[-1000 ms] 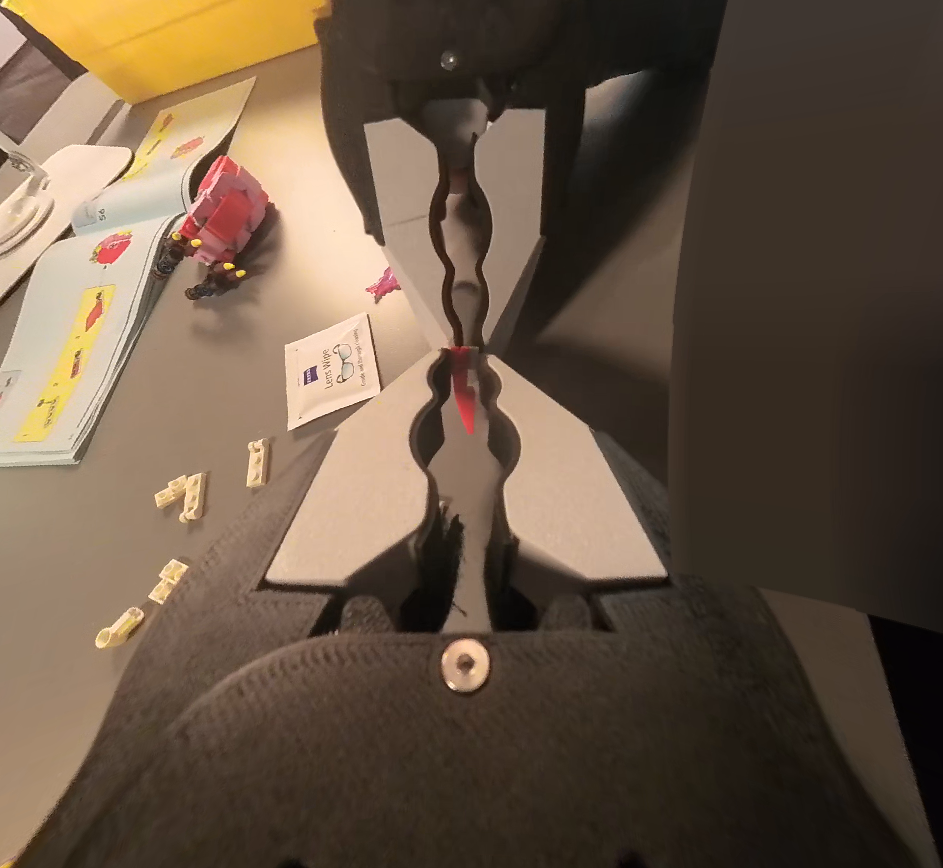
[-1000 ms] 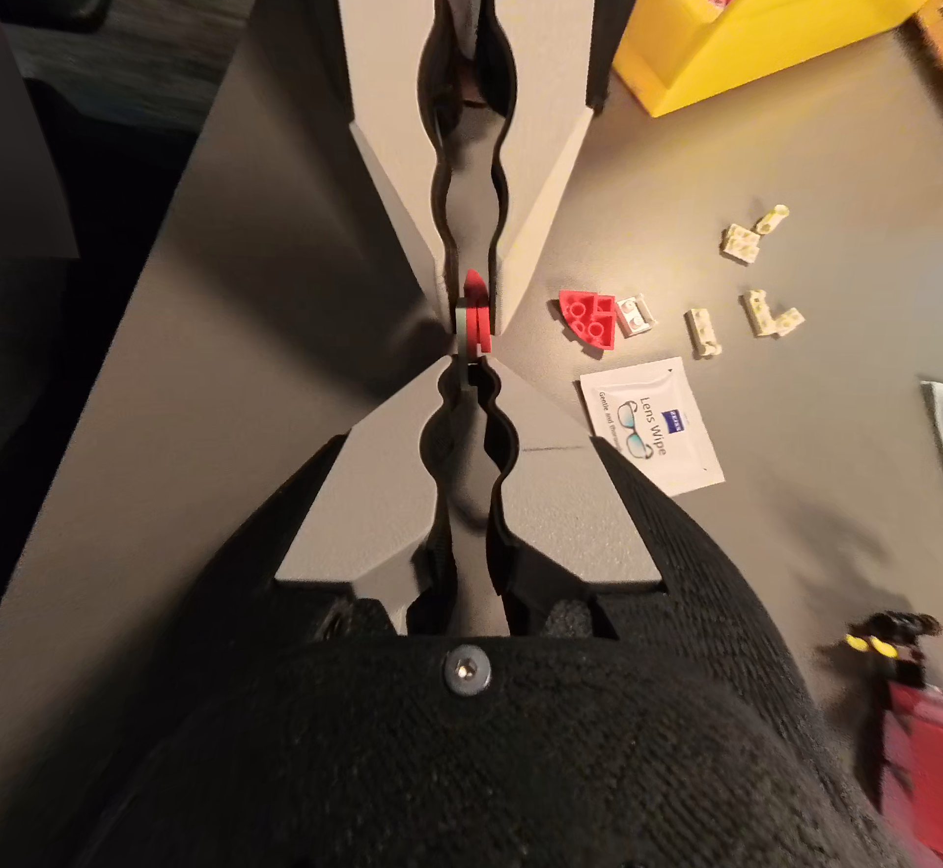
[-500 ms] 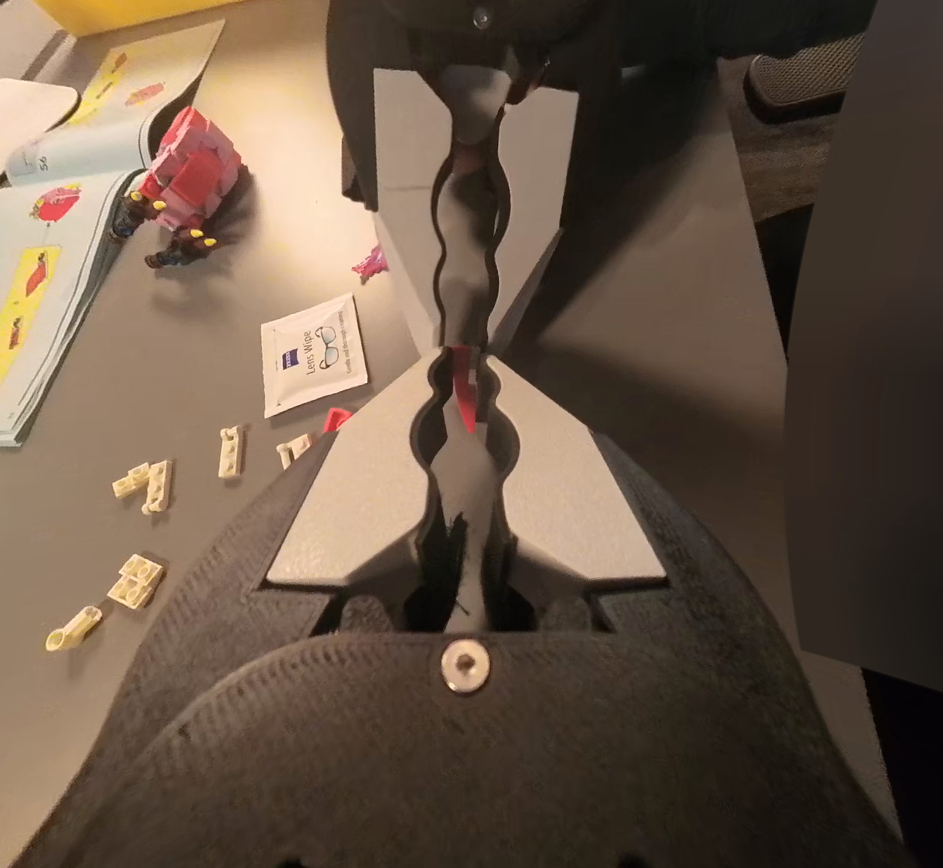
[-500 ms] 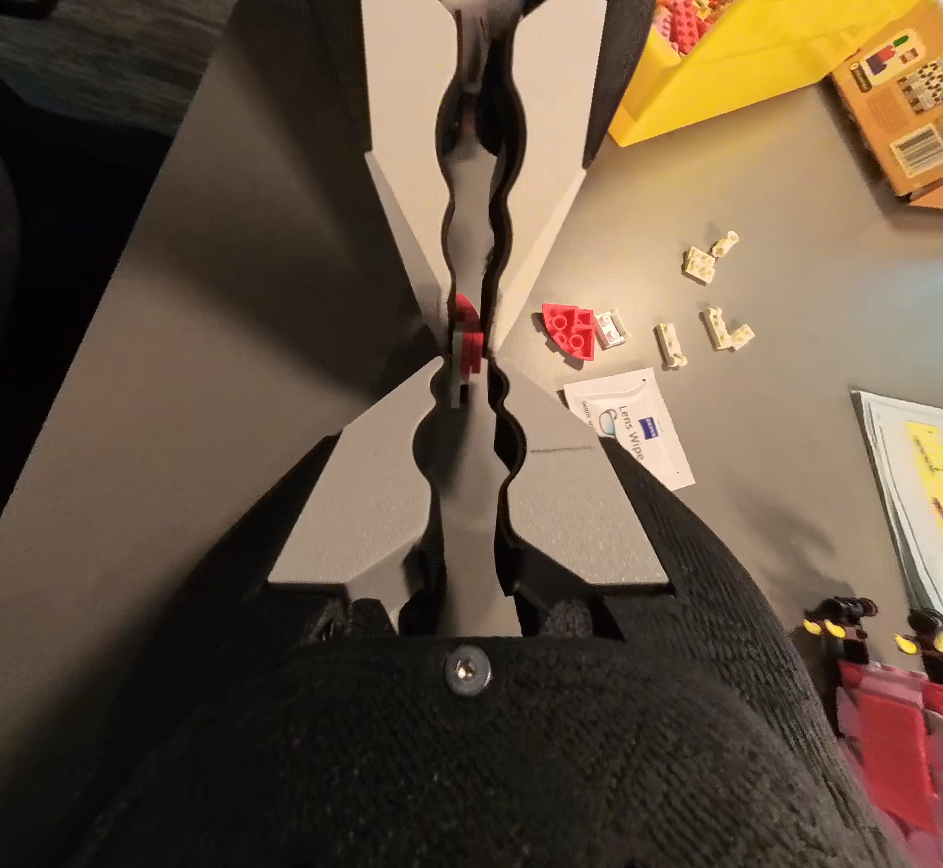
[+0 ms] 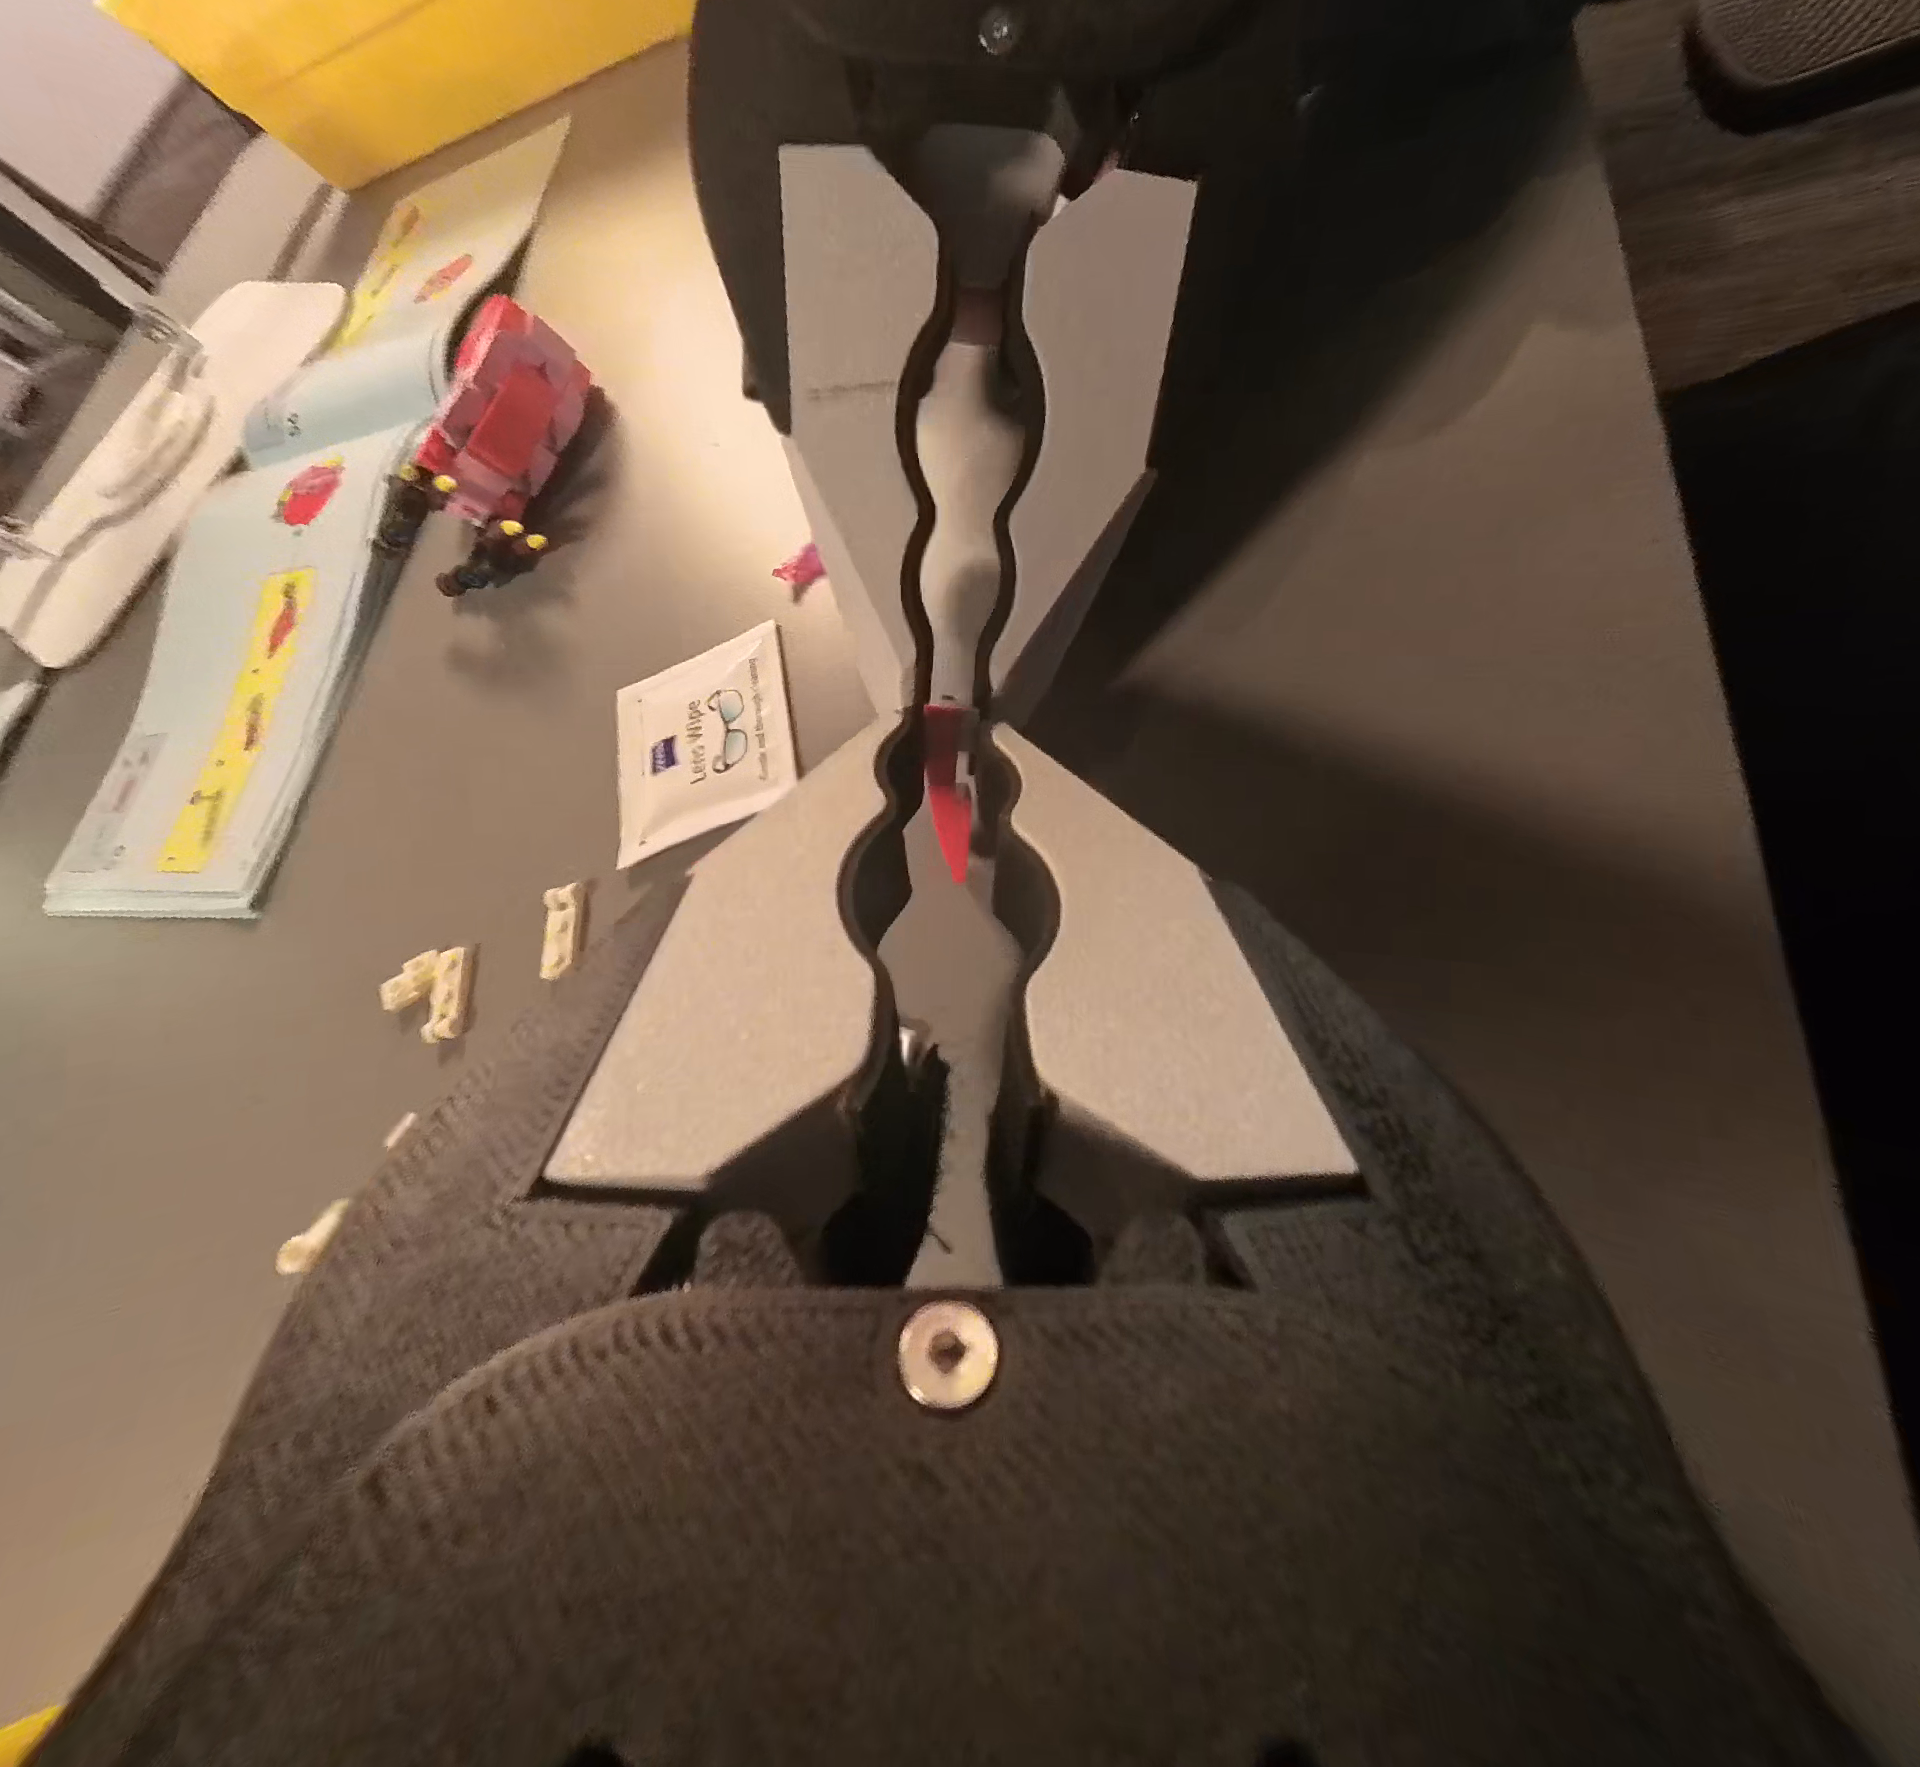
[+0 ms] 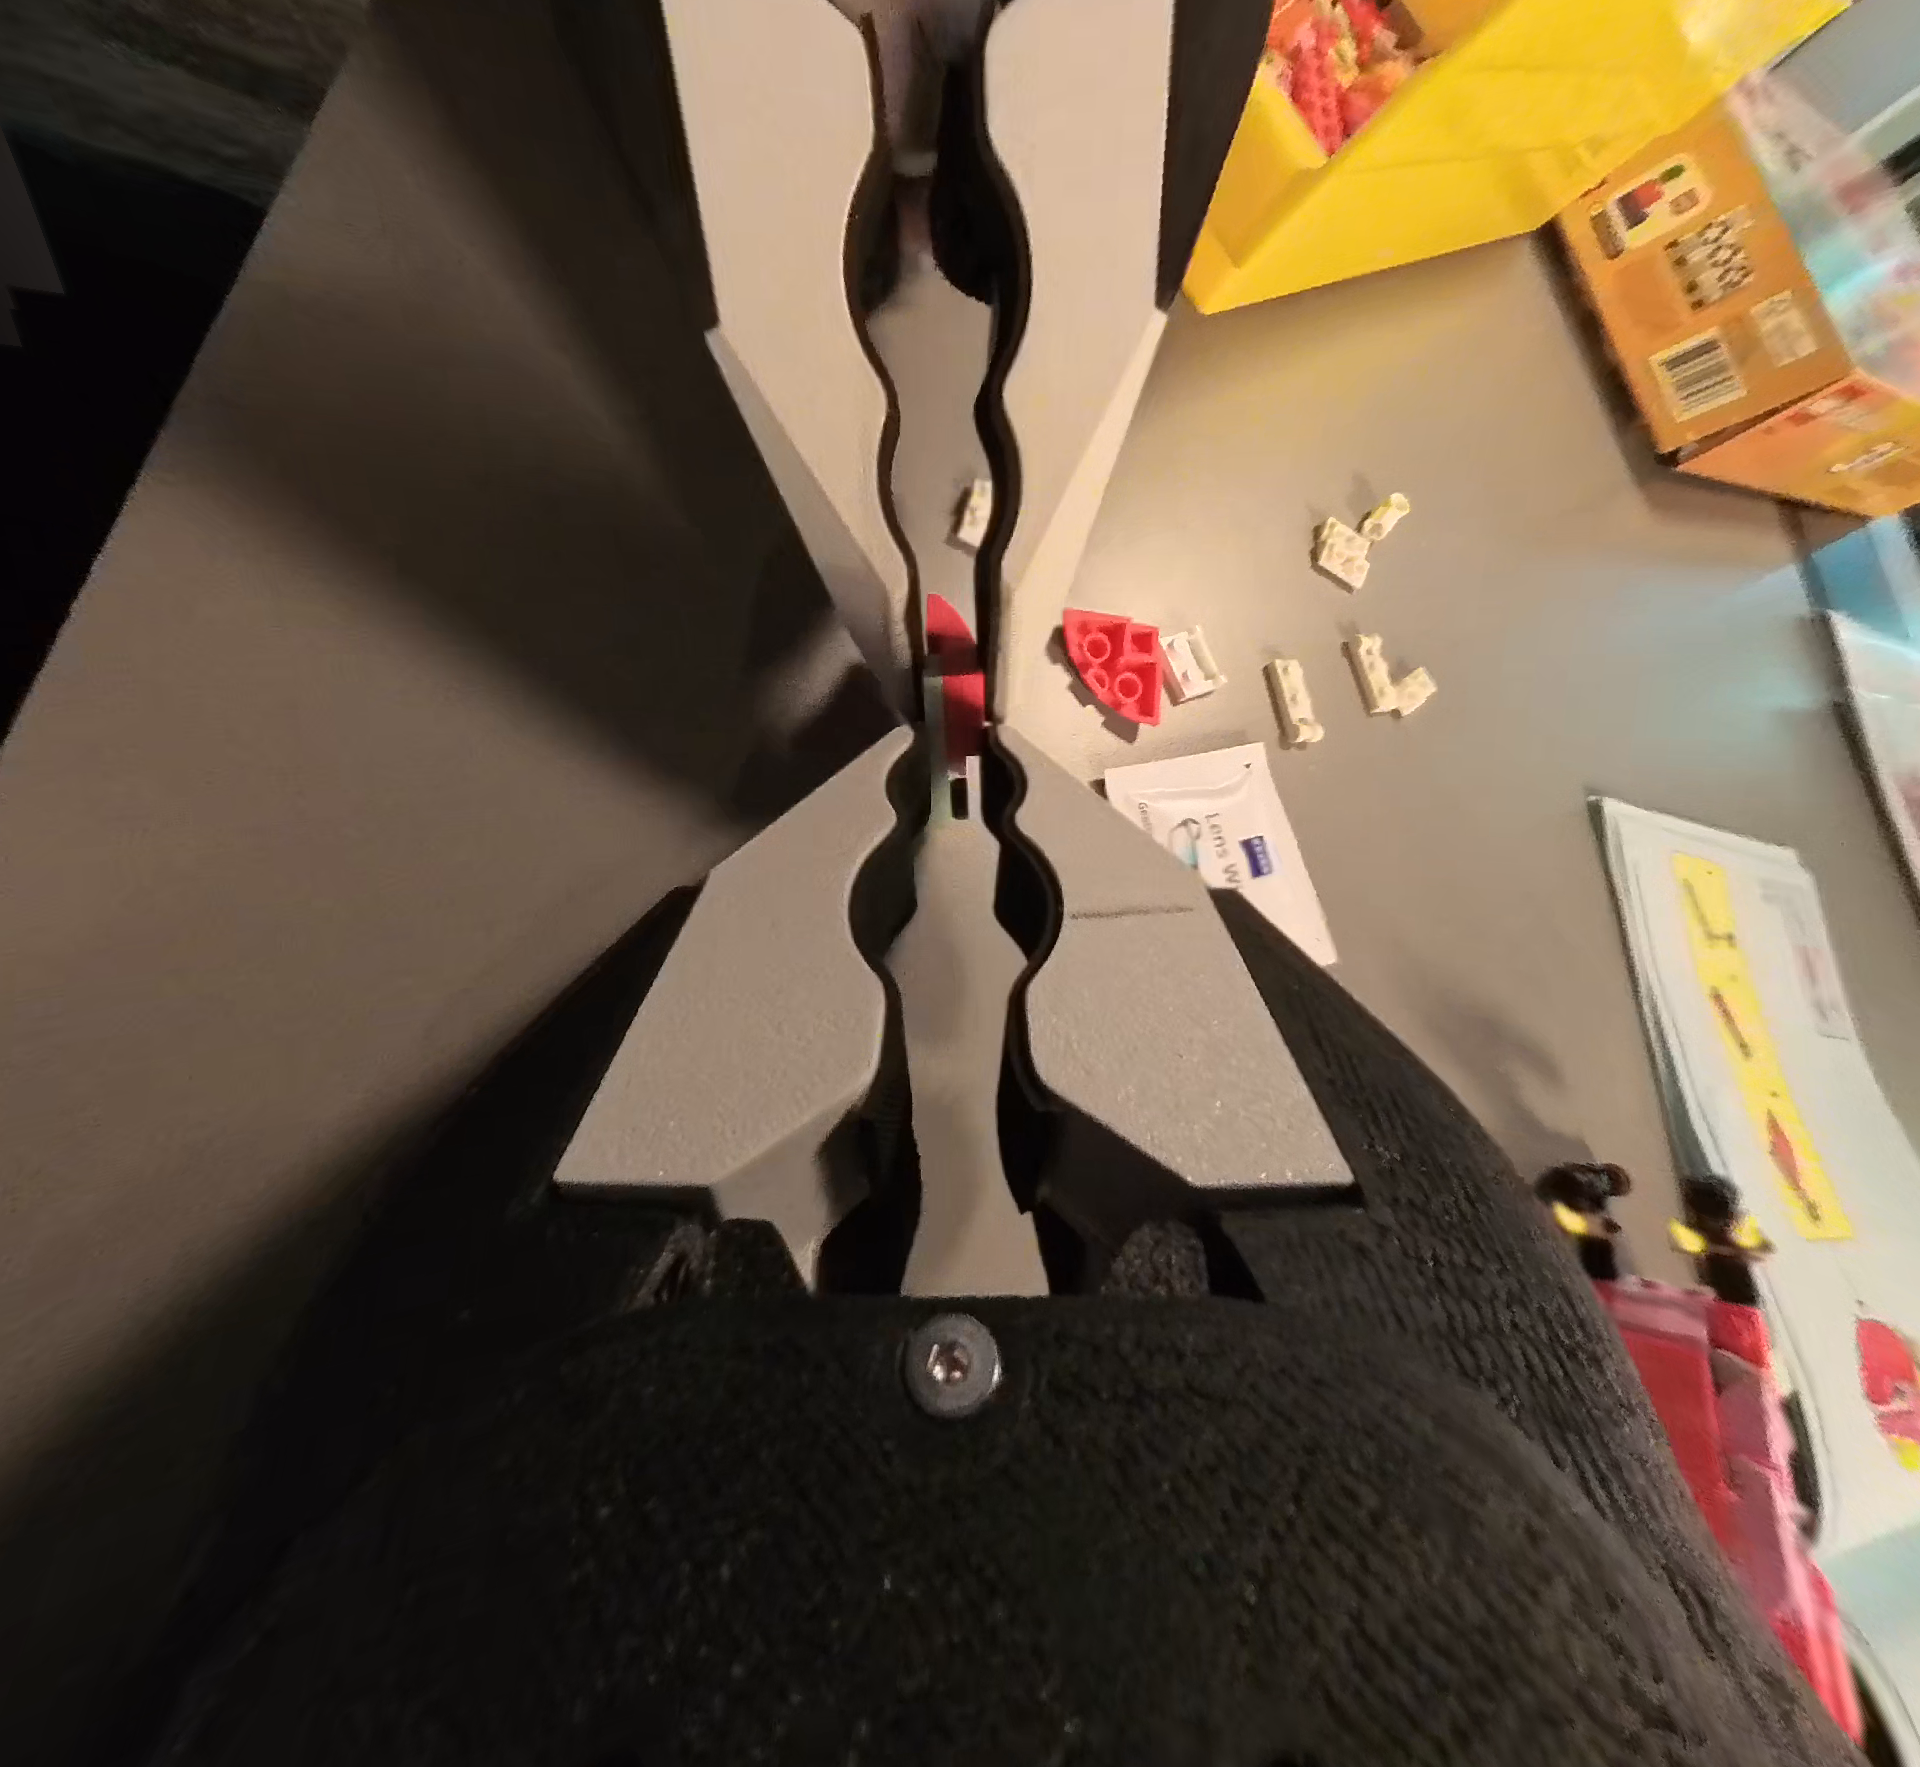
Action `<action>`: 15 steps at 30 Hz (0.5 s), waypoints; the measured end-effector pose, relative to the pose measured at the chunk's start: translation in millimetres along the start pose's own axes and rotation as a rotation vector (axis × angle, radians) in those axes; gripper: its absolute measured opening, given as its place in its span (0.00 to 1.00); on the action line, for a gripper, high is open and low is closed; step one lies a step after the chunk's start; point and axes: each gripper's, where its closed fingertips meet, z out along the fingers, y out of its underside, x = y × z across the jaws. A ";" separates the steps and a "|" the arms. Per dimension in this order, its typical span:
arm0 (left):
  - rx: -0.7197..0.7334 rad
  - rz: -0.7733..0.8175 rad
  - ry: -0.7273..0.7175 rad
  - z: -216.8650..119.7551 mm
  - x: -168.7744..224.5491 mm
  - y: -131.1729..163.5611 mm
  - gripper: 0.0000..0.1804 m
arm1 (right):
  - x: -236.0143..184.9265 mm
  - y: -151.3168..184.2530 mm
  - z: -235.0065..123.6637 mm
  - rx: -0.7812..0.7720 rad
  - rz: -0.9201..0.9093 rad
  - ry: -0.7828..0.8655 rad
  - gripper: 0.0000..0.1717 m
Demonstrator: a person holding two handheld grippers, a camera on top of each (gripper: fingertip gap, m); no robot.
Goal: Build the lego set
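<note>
My left gripper (image 5: 948, 743) and right gripper (image 6: 954, 743) meet tip to tip above the grey table (image 5: 364, 1042). A small red wedge brick (image 5: 951, 808) with a thin grey-white piece on its side stands on edge between them. The left fingers are shut on it, and its pointed end reaches back into the left jaws. In the right wrist view the same red brick (image 6: 958, 673) fills the gap at my right fingertips, and the grey-white piece (image 6: 951, 798) reaches into the right jaws. Both grippers grip this stack.
A lens wipe sachet (image 5: 707, 741), several cream bricks (image 6: 1382, 673) and a red quarter-round brick (image 6: 1117, 668) lie below. A red-pink brick model (image 5: 509, 429), an open booklet (image 5: 208, 730), a yellow bin (image 6: 1507, 107) and a cardboard box (image 6: 1745, 304) stand farther off. The table edge (image 5: 1621, 429) is close. Less than 4 cm separates the two grippers' tips. My right tips are roughly 4 cm from the red quarter-round brick (image 6: 1117, 668).
My right jaws opened a little and closed again on the red stack, taking it deeper. The left grip stayed shut on the brick. Both grippers shifted slightly over the table.
</note>
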 end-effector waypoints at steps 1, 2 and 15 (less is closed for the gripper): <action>0.013 0.026 -0.025 0.0 -1.8 -2.0 0.04 | 1.7 -0.7 -1.4 0.014 -0.021 0.019 0.05; 0.026 0.051 -0.051 0.3 -3.5 -4.0 0.04 | 3.7 -1.1 -3.3 0.024 -0.032 0.034 0.05; 0.336 -0.164 -0.267 -35.3 -48.3 -31.0 0.30 | 54.4 -29.5 -43.4 0.208 -0.423 0.551 0.04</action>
